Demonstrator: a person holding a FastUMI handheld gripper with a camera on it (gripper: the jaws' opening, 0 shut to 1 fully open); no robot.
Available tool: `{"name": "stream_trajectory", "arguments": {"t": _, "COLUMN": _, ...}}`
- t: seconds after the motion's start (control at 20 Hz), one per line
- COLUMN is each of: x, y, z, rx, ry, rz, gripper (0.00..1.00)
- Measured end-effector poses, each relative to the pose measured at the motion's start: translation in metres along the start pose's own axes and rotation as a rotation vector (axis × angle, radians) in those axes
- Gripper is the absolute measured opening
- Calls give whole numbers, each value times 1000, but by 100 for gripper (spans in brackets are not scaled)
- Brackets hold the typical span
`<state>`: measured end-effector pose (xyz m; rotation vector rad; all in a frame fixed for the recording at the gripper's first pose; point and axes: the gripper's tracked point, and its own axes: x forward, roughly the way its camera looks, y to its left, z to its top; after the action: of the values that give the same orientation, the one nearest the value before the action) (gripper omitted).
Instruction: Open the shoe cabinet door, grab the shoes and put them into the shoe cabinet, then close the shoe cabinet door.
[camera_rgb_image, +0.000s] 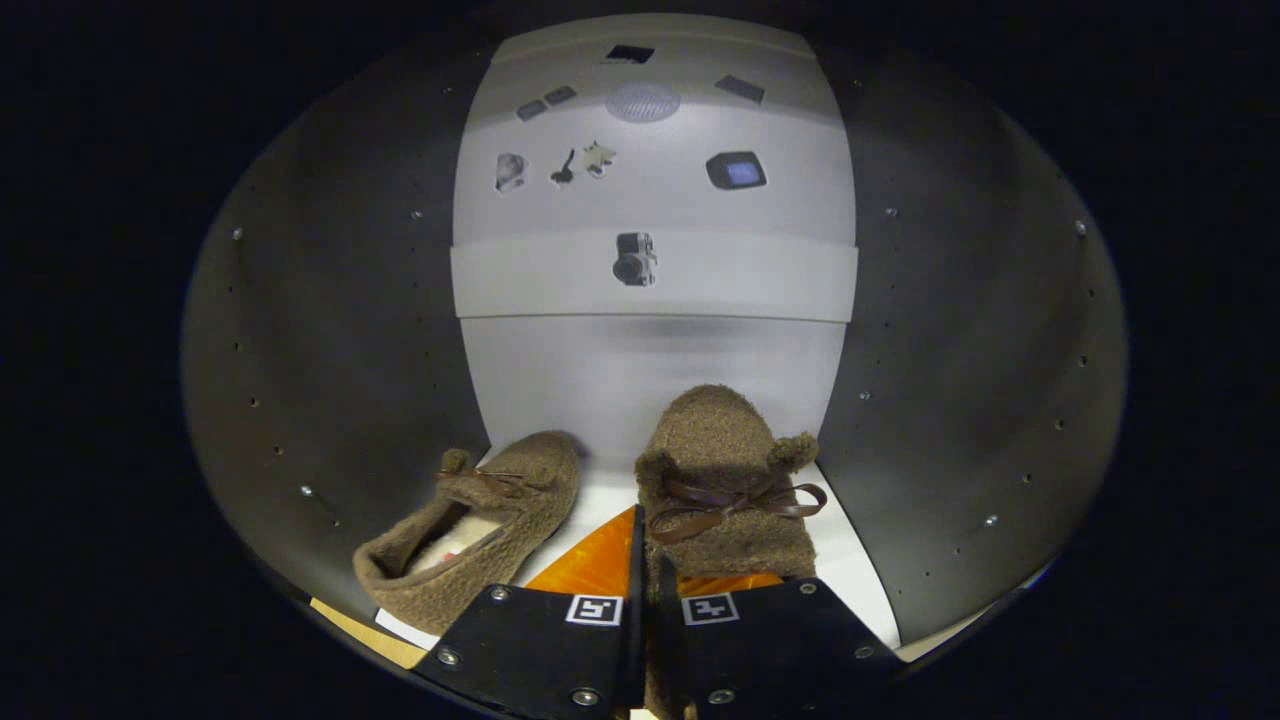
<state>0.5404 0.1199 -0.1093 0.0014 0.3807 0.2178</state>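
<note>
Inside the shoe cabinet (330, 330), two fuzzy brown shoes sit on its white floor. The claw (645, 600) has its fingers nearly together, pinching the heel edge of the right shoe (722, 470). The left shoe (480, 540) lies beside it, angled, apart.

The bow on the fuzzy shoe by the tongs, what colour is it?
Dark brown, on the lighter brown shoe; the bow shows clearly in the gripper view.
</note>
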Motion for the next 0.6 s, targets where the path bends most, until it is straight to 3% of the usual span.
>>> {"name": "stream_trajectory", "arguments": {"t": 0.2, "x": 26, "y": 2, "z": -15, "rx": 70, "ry": 75, "rz": -8, "gripper": 8}}
{"name": "stream_trajectory", "arguments": {"t": 0.3, "x": 26, "y": 9, "z": -25, "rx": 99, "ry": 115, "rz": 33, "gripper": 14}}
{"name": "stream_trajectory", "arguments": {"t": 0.6, "x": 22, "y": 5, "z": -21, "rx": 148, "ry": 103, "rz": 23, "gripper": 20}}
